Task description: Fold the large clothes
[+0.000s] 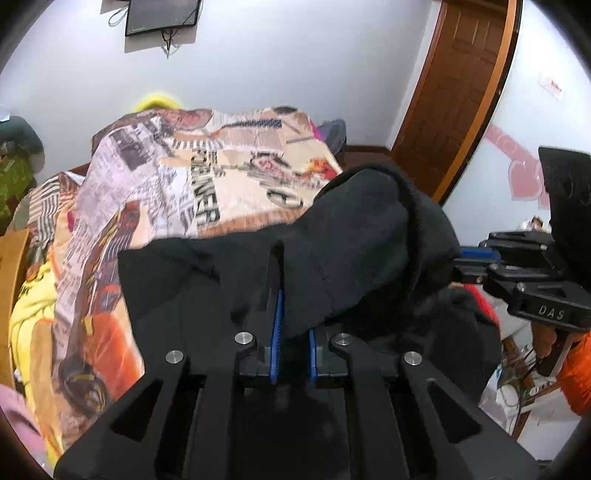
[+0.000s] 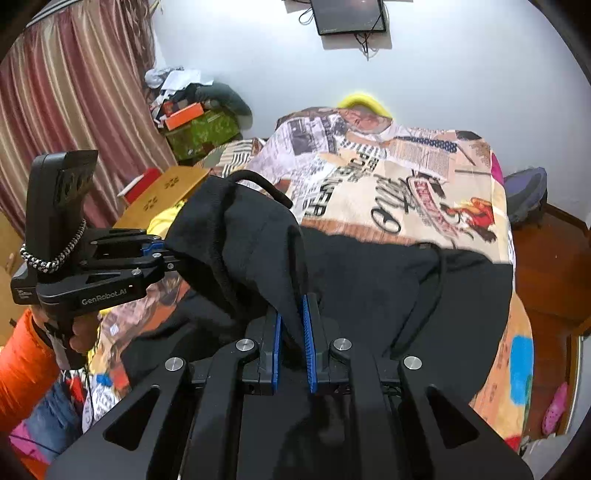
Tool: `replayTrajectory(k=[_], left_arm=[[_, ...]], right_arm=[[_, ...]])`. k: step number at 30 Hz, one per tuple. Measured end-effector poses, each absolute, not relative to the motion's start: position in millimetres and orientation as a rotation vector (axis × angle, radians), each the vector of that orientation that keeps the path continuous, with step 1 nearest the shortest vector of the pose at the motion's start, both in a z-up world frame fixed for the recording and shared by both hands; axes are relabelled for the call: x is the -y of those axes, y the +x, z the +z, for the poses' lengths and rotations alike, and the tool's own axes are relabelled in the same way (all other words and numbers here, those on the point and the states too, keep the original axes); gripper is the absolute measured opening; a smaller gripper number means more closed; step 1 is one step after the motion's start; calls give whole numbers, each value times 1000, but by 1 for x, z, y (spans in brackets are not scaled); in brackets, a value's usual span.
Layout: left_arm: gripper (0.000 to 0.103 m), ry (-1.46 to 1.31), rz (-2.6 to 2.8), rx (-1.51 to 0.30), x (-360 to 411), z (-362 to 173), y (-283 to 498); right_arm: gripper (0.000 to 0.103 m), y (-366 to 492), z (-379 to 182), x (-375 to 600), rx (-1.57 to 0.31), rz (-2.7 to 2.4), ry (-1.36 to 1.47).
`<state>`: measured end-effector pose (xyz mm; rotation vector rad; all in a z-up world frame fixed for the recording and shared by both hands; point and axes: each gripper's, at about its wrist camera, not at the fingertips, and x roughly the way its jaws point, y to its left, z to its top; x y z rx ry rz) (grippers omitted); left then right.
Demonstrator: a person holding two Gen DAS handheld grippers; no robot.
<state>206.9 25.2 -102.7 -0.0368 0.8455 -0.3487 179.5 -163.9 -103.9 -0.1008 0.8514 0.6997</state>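
Above the printed bedspread [image 2: 424, 173], each gripper, left [image 1: 293, 295] and right [image 2: 291, 321], is clamped on the bunched black garment [image 2: 369, 280].

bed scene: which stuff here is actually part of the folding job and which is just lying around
Part of the job:
- black garment, partly lifted off the bed
- left gripper, shut on the black garment
- right gripper, shut on the black garment

Just lying about:
- printed bedspread
- yellow cloth
- green box
- wall screen
- pink shoe
- backpack
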Motion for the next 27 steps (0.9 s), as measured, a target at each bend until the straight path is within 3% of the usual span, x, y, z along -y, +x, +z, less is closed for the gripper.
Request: replayTrajectory(k=[4,6,8,9,16,23,27], left_arm=[[13,25,-325,-890,-25,-117,181],[22,66,-303,-893,-27,-123,170],[41,96,-282,-892,-32,-127,162],[44,105,-273,-888,-36,-128,157],[46,83,-207,-849,-69,-110,148],[50,-19,-146,-801,-87,-93,173],[51,-100,-176,-823,-80,-103,192]], right_arm=[[10,168,-119,163,-901,690,-122],[11,162,-121,162,-909,693,-141],[12,155,-119,162,-903,679,-175],[12,152,-117,162,-901,675,-193],[14,145,-94,173,-866,695,-169],[40,166,-87,175,-840,629,-102],[41,182,-101,171,-868,589,-80]])
